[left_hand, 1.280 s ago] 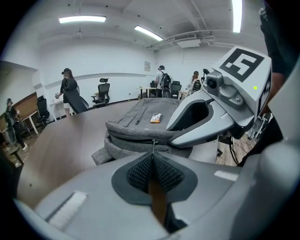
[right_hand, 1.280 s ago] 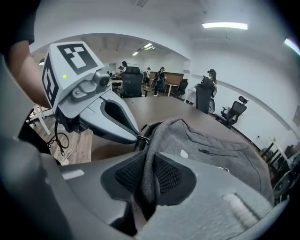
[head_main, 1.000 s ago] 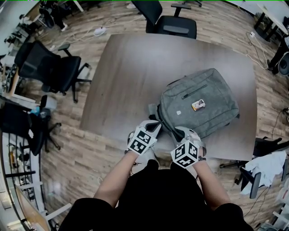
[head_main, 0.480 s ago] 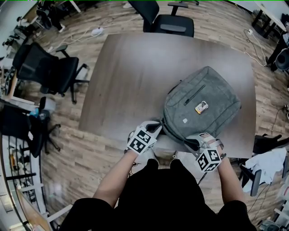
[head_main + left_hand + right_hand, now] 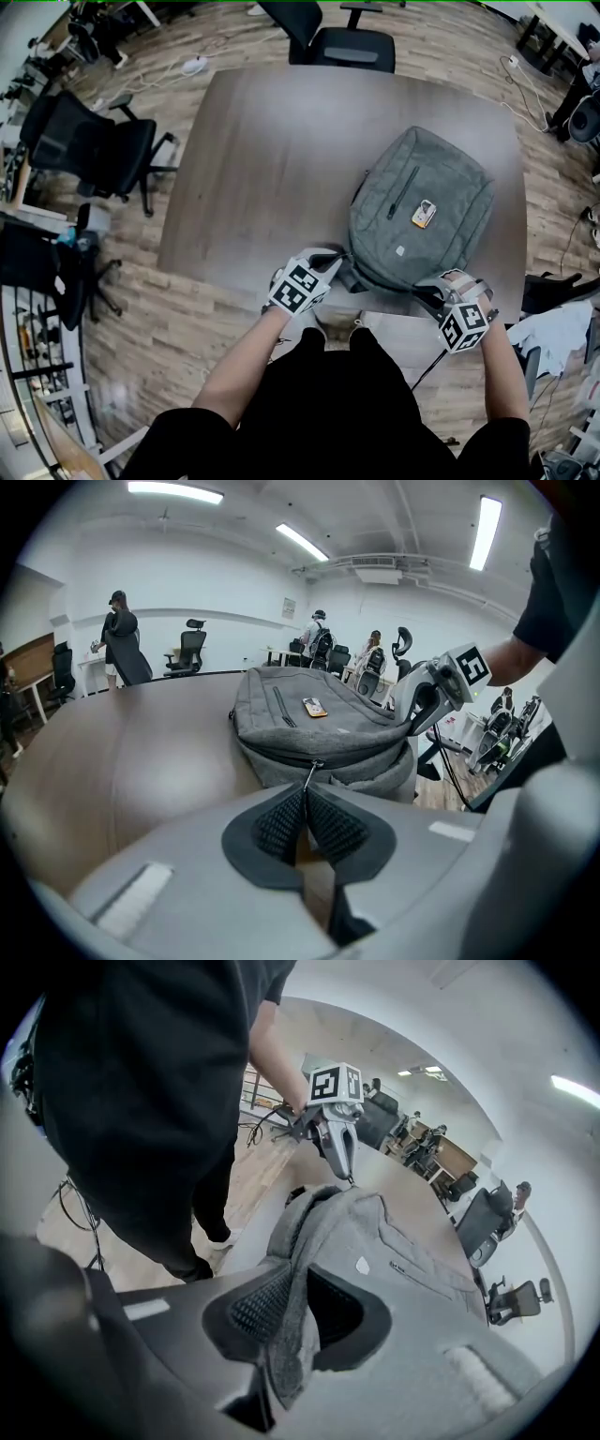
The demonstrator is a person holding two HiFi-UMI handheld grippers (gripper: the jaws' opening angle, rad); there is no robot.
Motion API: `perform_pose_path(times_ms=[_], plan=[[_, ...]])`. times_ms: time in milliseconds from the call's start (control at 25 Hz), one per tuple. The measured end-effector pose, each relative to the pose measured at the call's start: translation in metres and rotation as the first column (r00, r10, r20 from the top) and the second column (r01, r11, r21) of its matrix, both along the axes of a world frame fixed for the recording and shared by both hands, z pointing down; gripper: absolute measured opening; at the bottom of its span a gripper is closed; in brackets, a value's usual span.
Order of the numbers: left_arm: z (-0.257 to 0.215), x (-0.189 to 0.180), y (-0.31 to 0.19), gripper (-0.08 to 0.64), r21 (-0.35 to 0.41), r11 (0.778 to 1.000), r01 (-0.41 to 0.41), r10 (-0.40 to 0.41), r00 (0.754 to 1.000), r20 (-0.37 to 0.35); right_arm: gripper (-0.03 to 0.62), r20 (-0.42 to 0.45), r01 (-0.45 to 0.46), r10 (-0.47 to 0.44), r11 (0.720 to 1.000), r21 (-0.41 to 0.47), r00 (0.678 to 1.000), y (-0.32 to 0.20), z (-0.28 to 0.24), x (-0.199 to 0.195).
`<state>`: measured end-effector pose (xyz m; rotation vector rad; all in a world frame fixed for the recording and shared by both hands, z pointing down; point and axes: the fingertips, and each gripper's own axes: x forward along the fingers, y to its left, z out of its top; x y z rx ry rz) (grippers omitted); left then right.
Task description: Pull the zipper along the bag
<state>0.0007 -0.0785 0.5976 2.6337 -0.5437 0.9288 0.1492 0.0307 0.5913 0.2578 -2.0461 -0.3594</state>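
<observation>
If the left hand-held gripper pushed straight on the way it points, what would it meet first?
The grey backpack: the left hand-held gripper, shut on the zipper pull, points at the bag's near side wall, apparently just ahead. Nothing else shows between.

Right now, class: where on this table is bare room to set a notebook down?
Free: the broad table left of the backpack, and the strip between it and the far edge. Crowded: the near edge, where the left gripper pinches the zipper pull and the right gripper clamps the backpack's corner.
</observation>
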Motion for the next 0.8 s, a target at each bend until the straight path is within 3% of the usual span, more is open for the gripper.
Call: perform_pose_path(times_ms=[120, 240, 280, 400, 480, 680, 800], plan=[[-0.003, 0.007, 0.004, 0.024, 0.011, 1.0, -0.016, 0.016, 1.0, 0.0, 0.066, 0.014, -0.1, 0.101, 0.994, -0.053, 0.995, -0.007, -0.002, 0.013], [-0.004, 0.007, 0.009, 0.021, 0.015, 0.999, -0.034, 0.033, 0.999, 0.014, 0.121, 0.12, -0.247, 0.275, 0.947, -0.203, 0.954, -0.008, -0.013, 0.009], [-0.004, 0.007, 0.009, 0.021, 0.019, 0.999, -0.04, 0.04, 0.999, 0.018, 0.167, 0.187, -0.289, 0.338, 0.925, -0.245, 0.922, -0.012, -0.021, 0.002], [-0.006, 0.012, 0.006, 0.023, 0.049, 0.998, -0.046, 0.045, 0.999, 0.016, 0.173, 0.375, -0.402, 0.484, 0.872, -0.279, 0.791, -0.036, -0.049, -0.032], [-0.008, 0.014, 0.005, 0.023, 0.062, 0.997, -0.041, 0.041, 0.999, 0.008, 0.173, 0.385, -0.487, 0.547, 0.837, -0.248, 0.744, -0.055, -0.054, -0.054], [-0.01, 0.014, 0.005, 0.021, 0.077, 0.996, -0.034, 0.033, 0.999, 0.012, 0.172, 0.256, -0.583, 0.628, 0.778, -0.234, 0.735, -0.086, -0.029, -0.101], [-0.009, 0.015, 0.005, 0.021, 0.089, 0.995, -0.038, 0.037, 0.999, 0.015, 0.164, 0.14, -0.6, 0.618, 0.785, -0.156, 0.773, -0.093, -0.007, -0.107]])
